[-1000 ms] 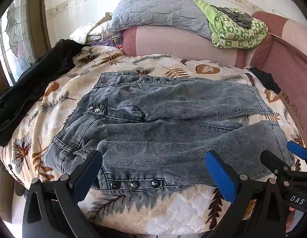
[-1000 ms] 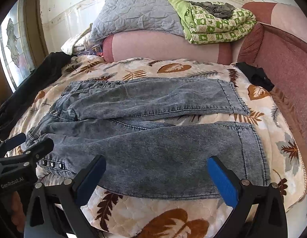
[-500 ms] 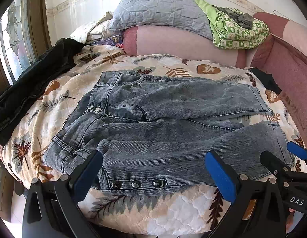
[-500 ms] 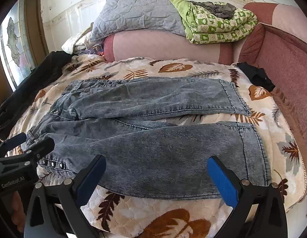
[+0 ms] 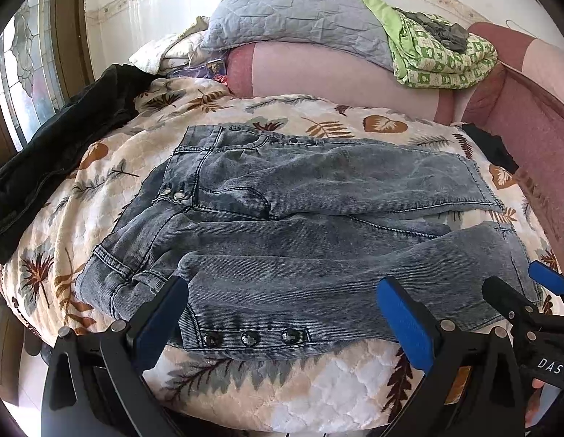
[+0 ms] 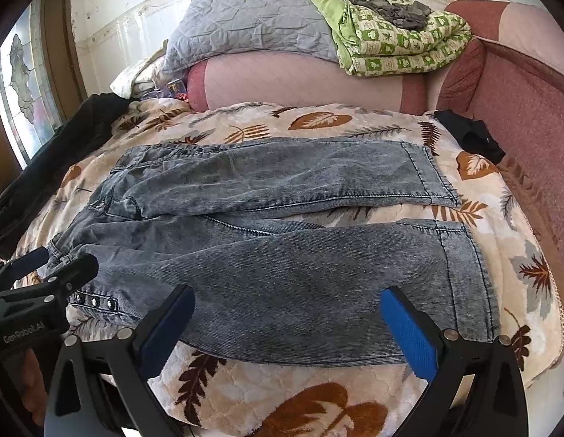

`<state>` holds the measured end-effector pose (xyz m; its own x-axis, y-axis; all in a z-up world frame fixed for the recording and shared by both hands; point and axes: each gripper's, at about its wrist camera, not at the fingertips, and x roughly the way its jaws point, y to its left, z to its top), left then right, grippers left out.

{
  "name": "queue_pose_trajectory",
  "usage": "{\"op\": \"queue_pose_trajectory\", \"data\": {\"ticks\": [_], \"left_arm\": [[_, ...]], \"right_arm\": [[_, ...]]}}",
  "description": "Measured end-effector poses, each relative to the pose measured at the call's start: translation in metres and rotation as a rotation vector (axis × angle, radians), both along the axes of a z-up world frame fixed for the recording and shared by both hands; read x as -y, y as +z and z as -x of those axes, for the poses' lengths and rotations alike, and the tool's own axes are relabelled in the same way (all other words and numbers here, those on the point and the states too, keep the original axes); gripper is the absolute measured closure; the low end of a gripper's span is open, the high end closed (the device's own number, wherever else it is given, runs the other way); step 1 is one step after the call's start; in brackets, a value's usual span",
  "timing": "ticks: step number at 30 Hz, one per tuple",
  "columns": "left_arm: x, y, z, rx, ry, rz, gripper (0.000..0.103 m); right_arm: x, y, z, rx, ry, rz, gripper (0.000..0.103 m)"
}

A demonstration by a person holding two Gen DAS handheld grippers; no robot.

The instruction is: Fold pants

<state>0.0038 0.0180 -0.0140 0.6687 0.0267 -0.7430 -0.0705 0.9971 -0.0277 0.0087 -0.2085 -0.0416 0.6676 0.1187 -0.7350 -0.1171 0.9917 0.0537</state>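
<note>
We hover both grippers at the near edge of a bed where a pair of grey jeans lies spread across a leaf-print blanket, waist toward nine o'clock, cuffs toward three. The left gripper hangs at six o'clock of its own view, its blue-padded fingers wide apart and holding nothing, just short of the studded side seam by the waistband. The right gripper hangs likewise, fingers spread and empty, over the lower part of the near leg, whose cuff sits toward three o'clock. The far leg lies flat beyond it, the two legs apart with blanket showing between them. At twelve o'clock a grey quilt and a green patterned blanket rest on the pink sofa back; a black garment lies at ten o'clock. We judge that folding has not begun and the approach to the first grasp is in hand. The next move calls for both grippers to close on the near leg's edge, one by the waist and one toward the cuff, then carry it over onto the far leg, keeping the seams level so the thick denim does not bunch.
</note>
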Motion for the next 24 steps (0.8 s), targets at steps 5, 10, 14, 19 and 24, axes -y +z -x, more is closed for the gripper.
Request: {"op": "queue_pose_trajectory", "data": {"ticks": [5, 10, 14, 19, 24], "left_arm": [[-0.0018, -0.0004, -0.0003, -0.002, 0.003, 0.007, 0.000], [-0.0017, -0.0004, 0.0002, -0.002, 0.004, 0.009, 0.000], [-0.0006, 0.0002, 0.0009, -0.001, 0.001, 0.008, 0.000], [0.0001, 0.0011, 0.0009, 0.000, -0.002, 0.010, 0.000], [0.0014, 0.0030, 0.0005, 0.001, -0.006, 0.013, 0.000]], "right_arm": [[0.0025, -0.0006, -0.0005, -0.005, -0.007, -0.007, 0.000], [0.0021, -0.0002, -0.0004, -0.005, -0.008, -0.006, 0.000], [0.0010, 0.0006, -0.0001, -0.001, -0.004, -0.003, 0.000], [0.0004, 0.0024, 0.0004, 0.000, -0.005, -0.004, 0.000], [0.0026, 0.0036, 0.0005, -0.001, -0.011, -0.004, 0.000]]}}
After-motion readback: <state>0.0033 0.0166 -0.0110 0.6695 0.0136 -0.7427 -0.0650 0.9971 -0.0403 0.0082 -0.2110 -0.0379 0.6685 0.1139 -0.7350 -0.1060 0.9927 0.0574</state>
